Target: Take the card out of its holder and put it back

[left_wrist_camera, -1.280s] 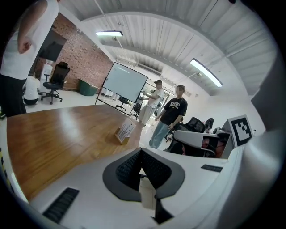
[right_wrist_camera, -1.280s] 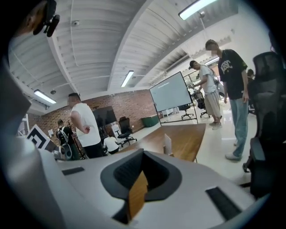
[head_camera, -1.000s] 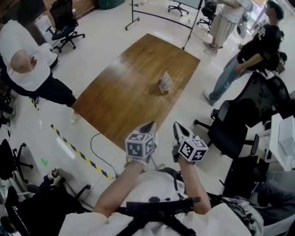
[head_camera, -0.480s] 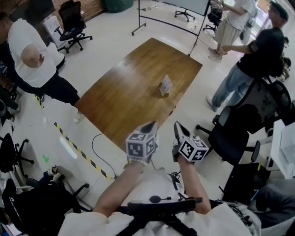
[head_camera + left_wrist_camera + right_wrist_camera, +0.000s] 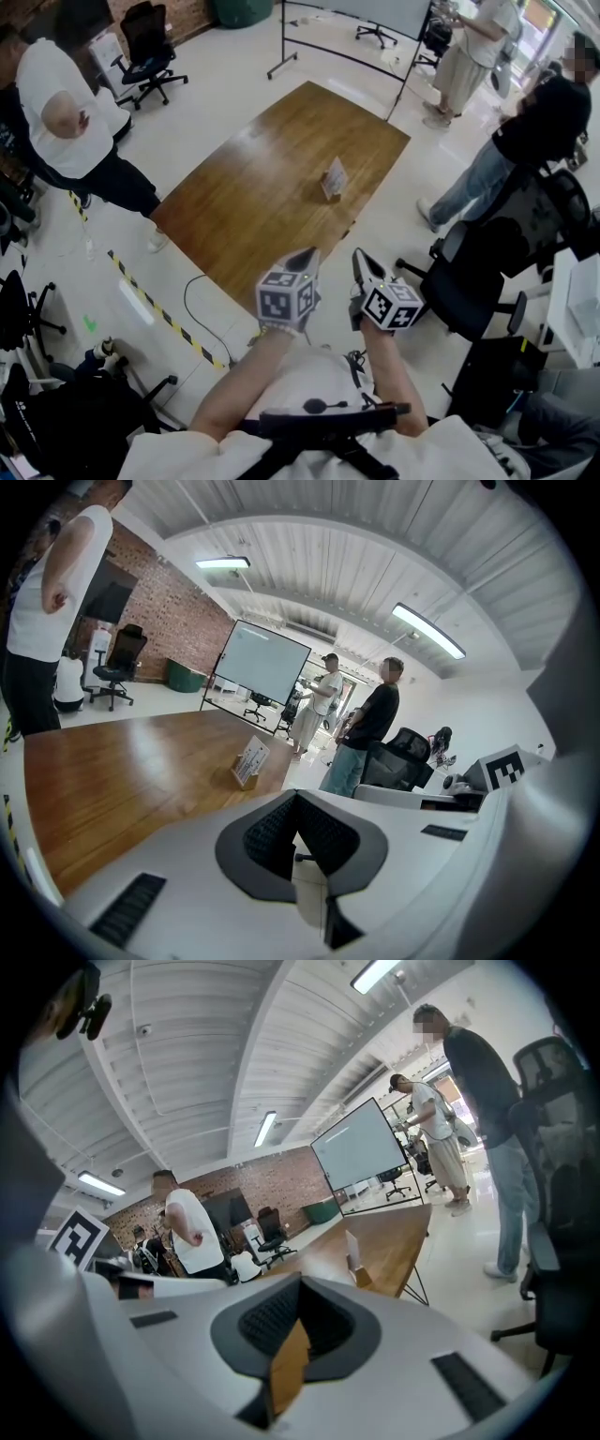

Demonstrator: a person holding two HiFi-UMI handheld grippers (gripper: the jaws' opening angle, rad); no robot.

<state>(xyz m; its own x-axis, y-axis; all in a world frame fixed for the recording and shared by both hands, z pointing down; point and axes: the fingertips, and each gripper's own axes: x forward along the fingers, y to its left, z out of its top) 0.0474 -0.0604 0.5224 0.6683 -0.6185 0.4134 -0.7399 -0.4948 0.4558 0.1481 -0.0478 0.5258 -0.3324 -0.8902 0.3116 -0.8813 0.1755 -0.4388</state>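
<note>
A white card stands in a small wooden holder (image 5: 334, 178) towards the right edge of a brown wooden table (image 5: 253, 187). The same card and holder (image 5: 249, 761) show small and far ahead in the left gripper view, and the card (image 5: 353, 1252) shows likewise in the right gripper view. My left gripper (image 5: 307, 254) and right gripper (image 5: 360, 255) hover side by side over the floor, short of the table's near corner and well away from the card. Each one's jaws meet at the tips with nothing between them: left (image 5: 296, 795), right (image 5: 300, 1280).
A person in a white shirt (image 5: 66, 112) stands left of the table. A person in black (image 5: 525, 141) stands to its right, beside black office chairs (image 5: 469, 272). A whiteboard frame (image 5: 347, 37) stands beyond the table. Striped tape (image 5: 159, 309) and a cable (image 5: 192, 305) lie on the floor.
Both grippers stay in about the same place, shut. The person in black at the right has shifted, and the person in white at the left has straightened up.
</note>
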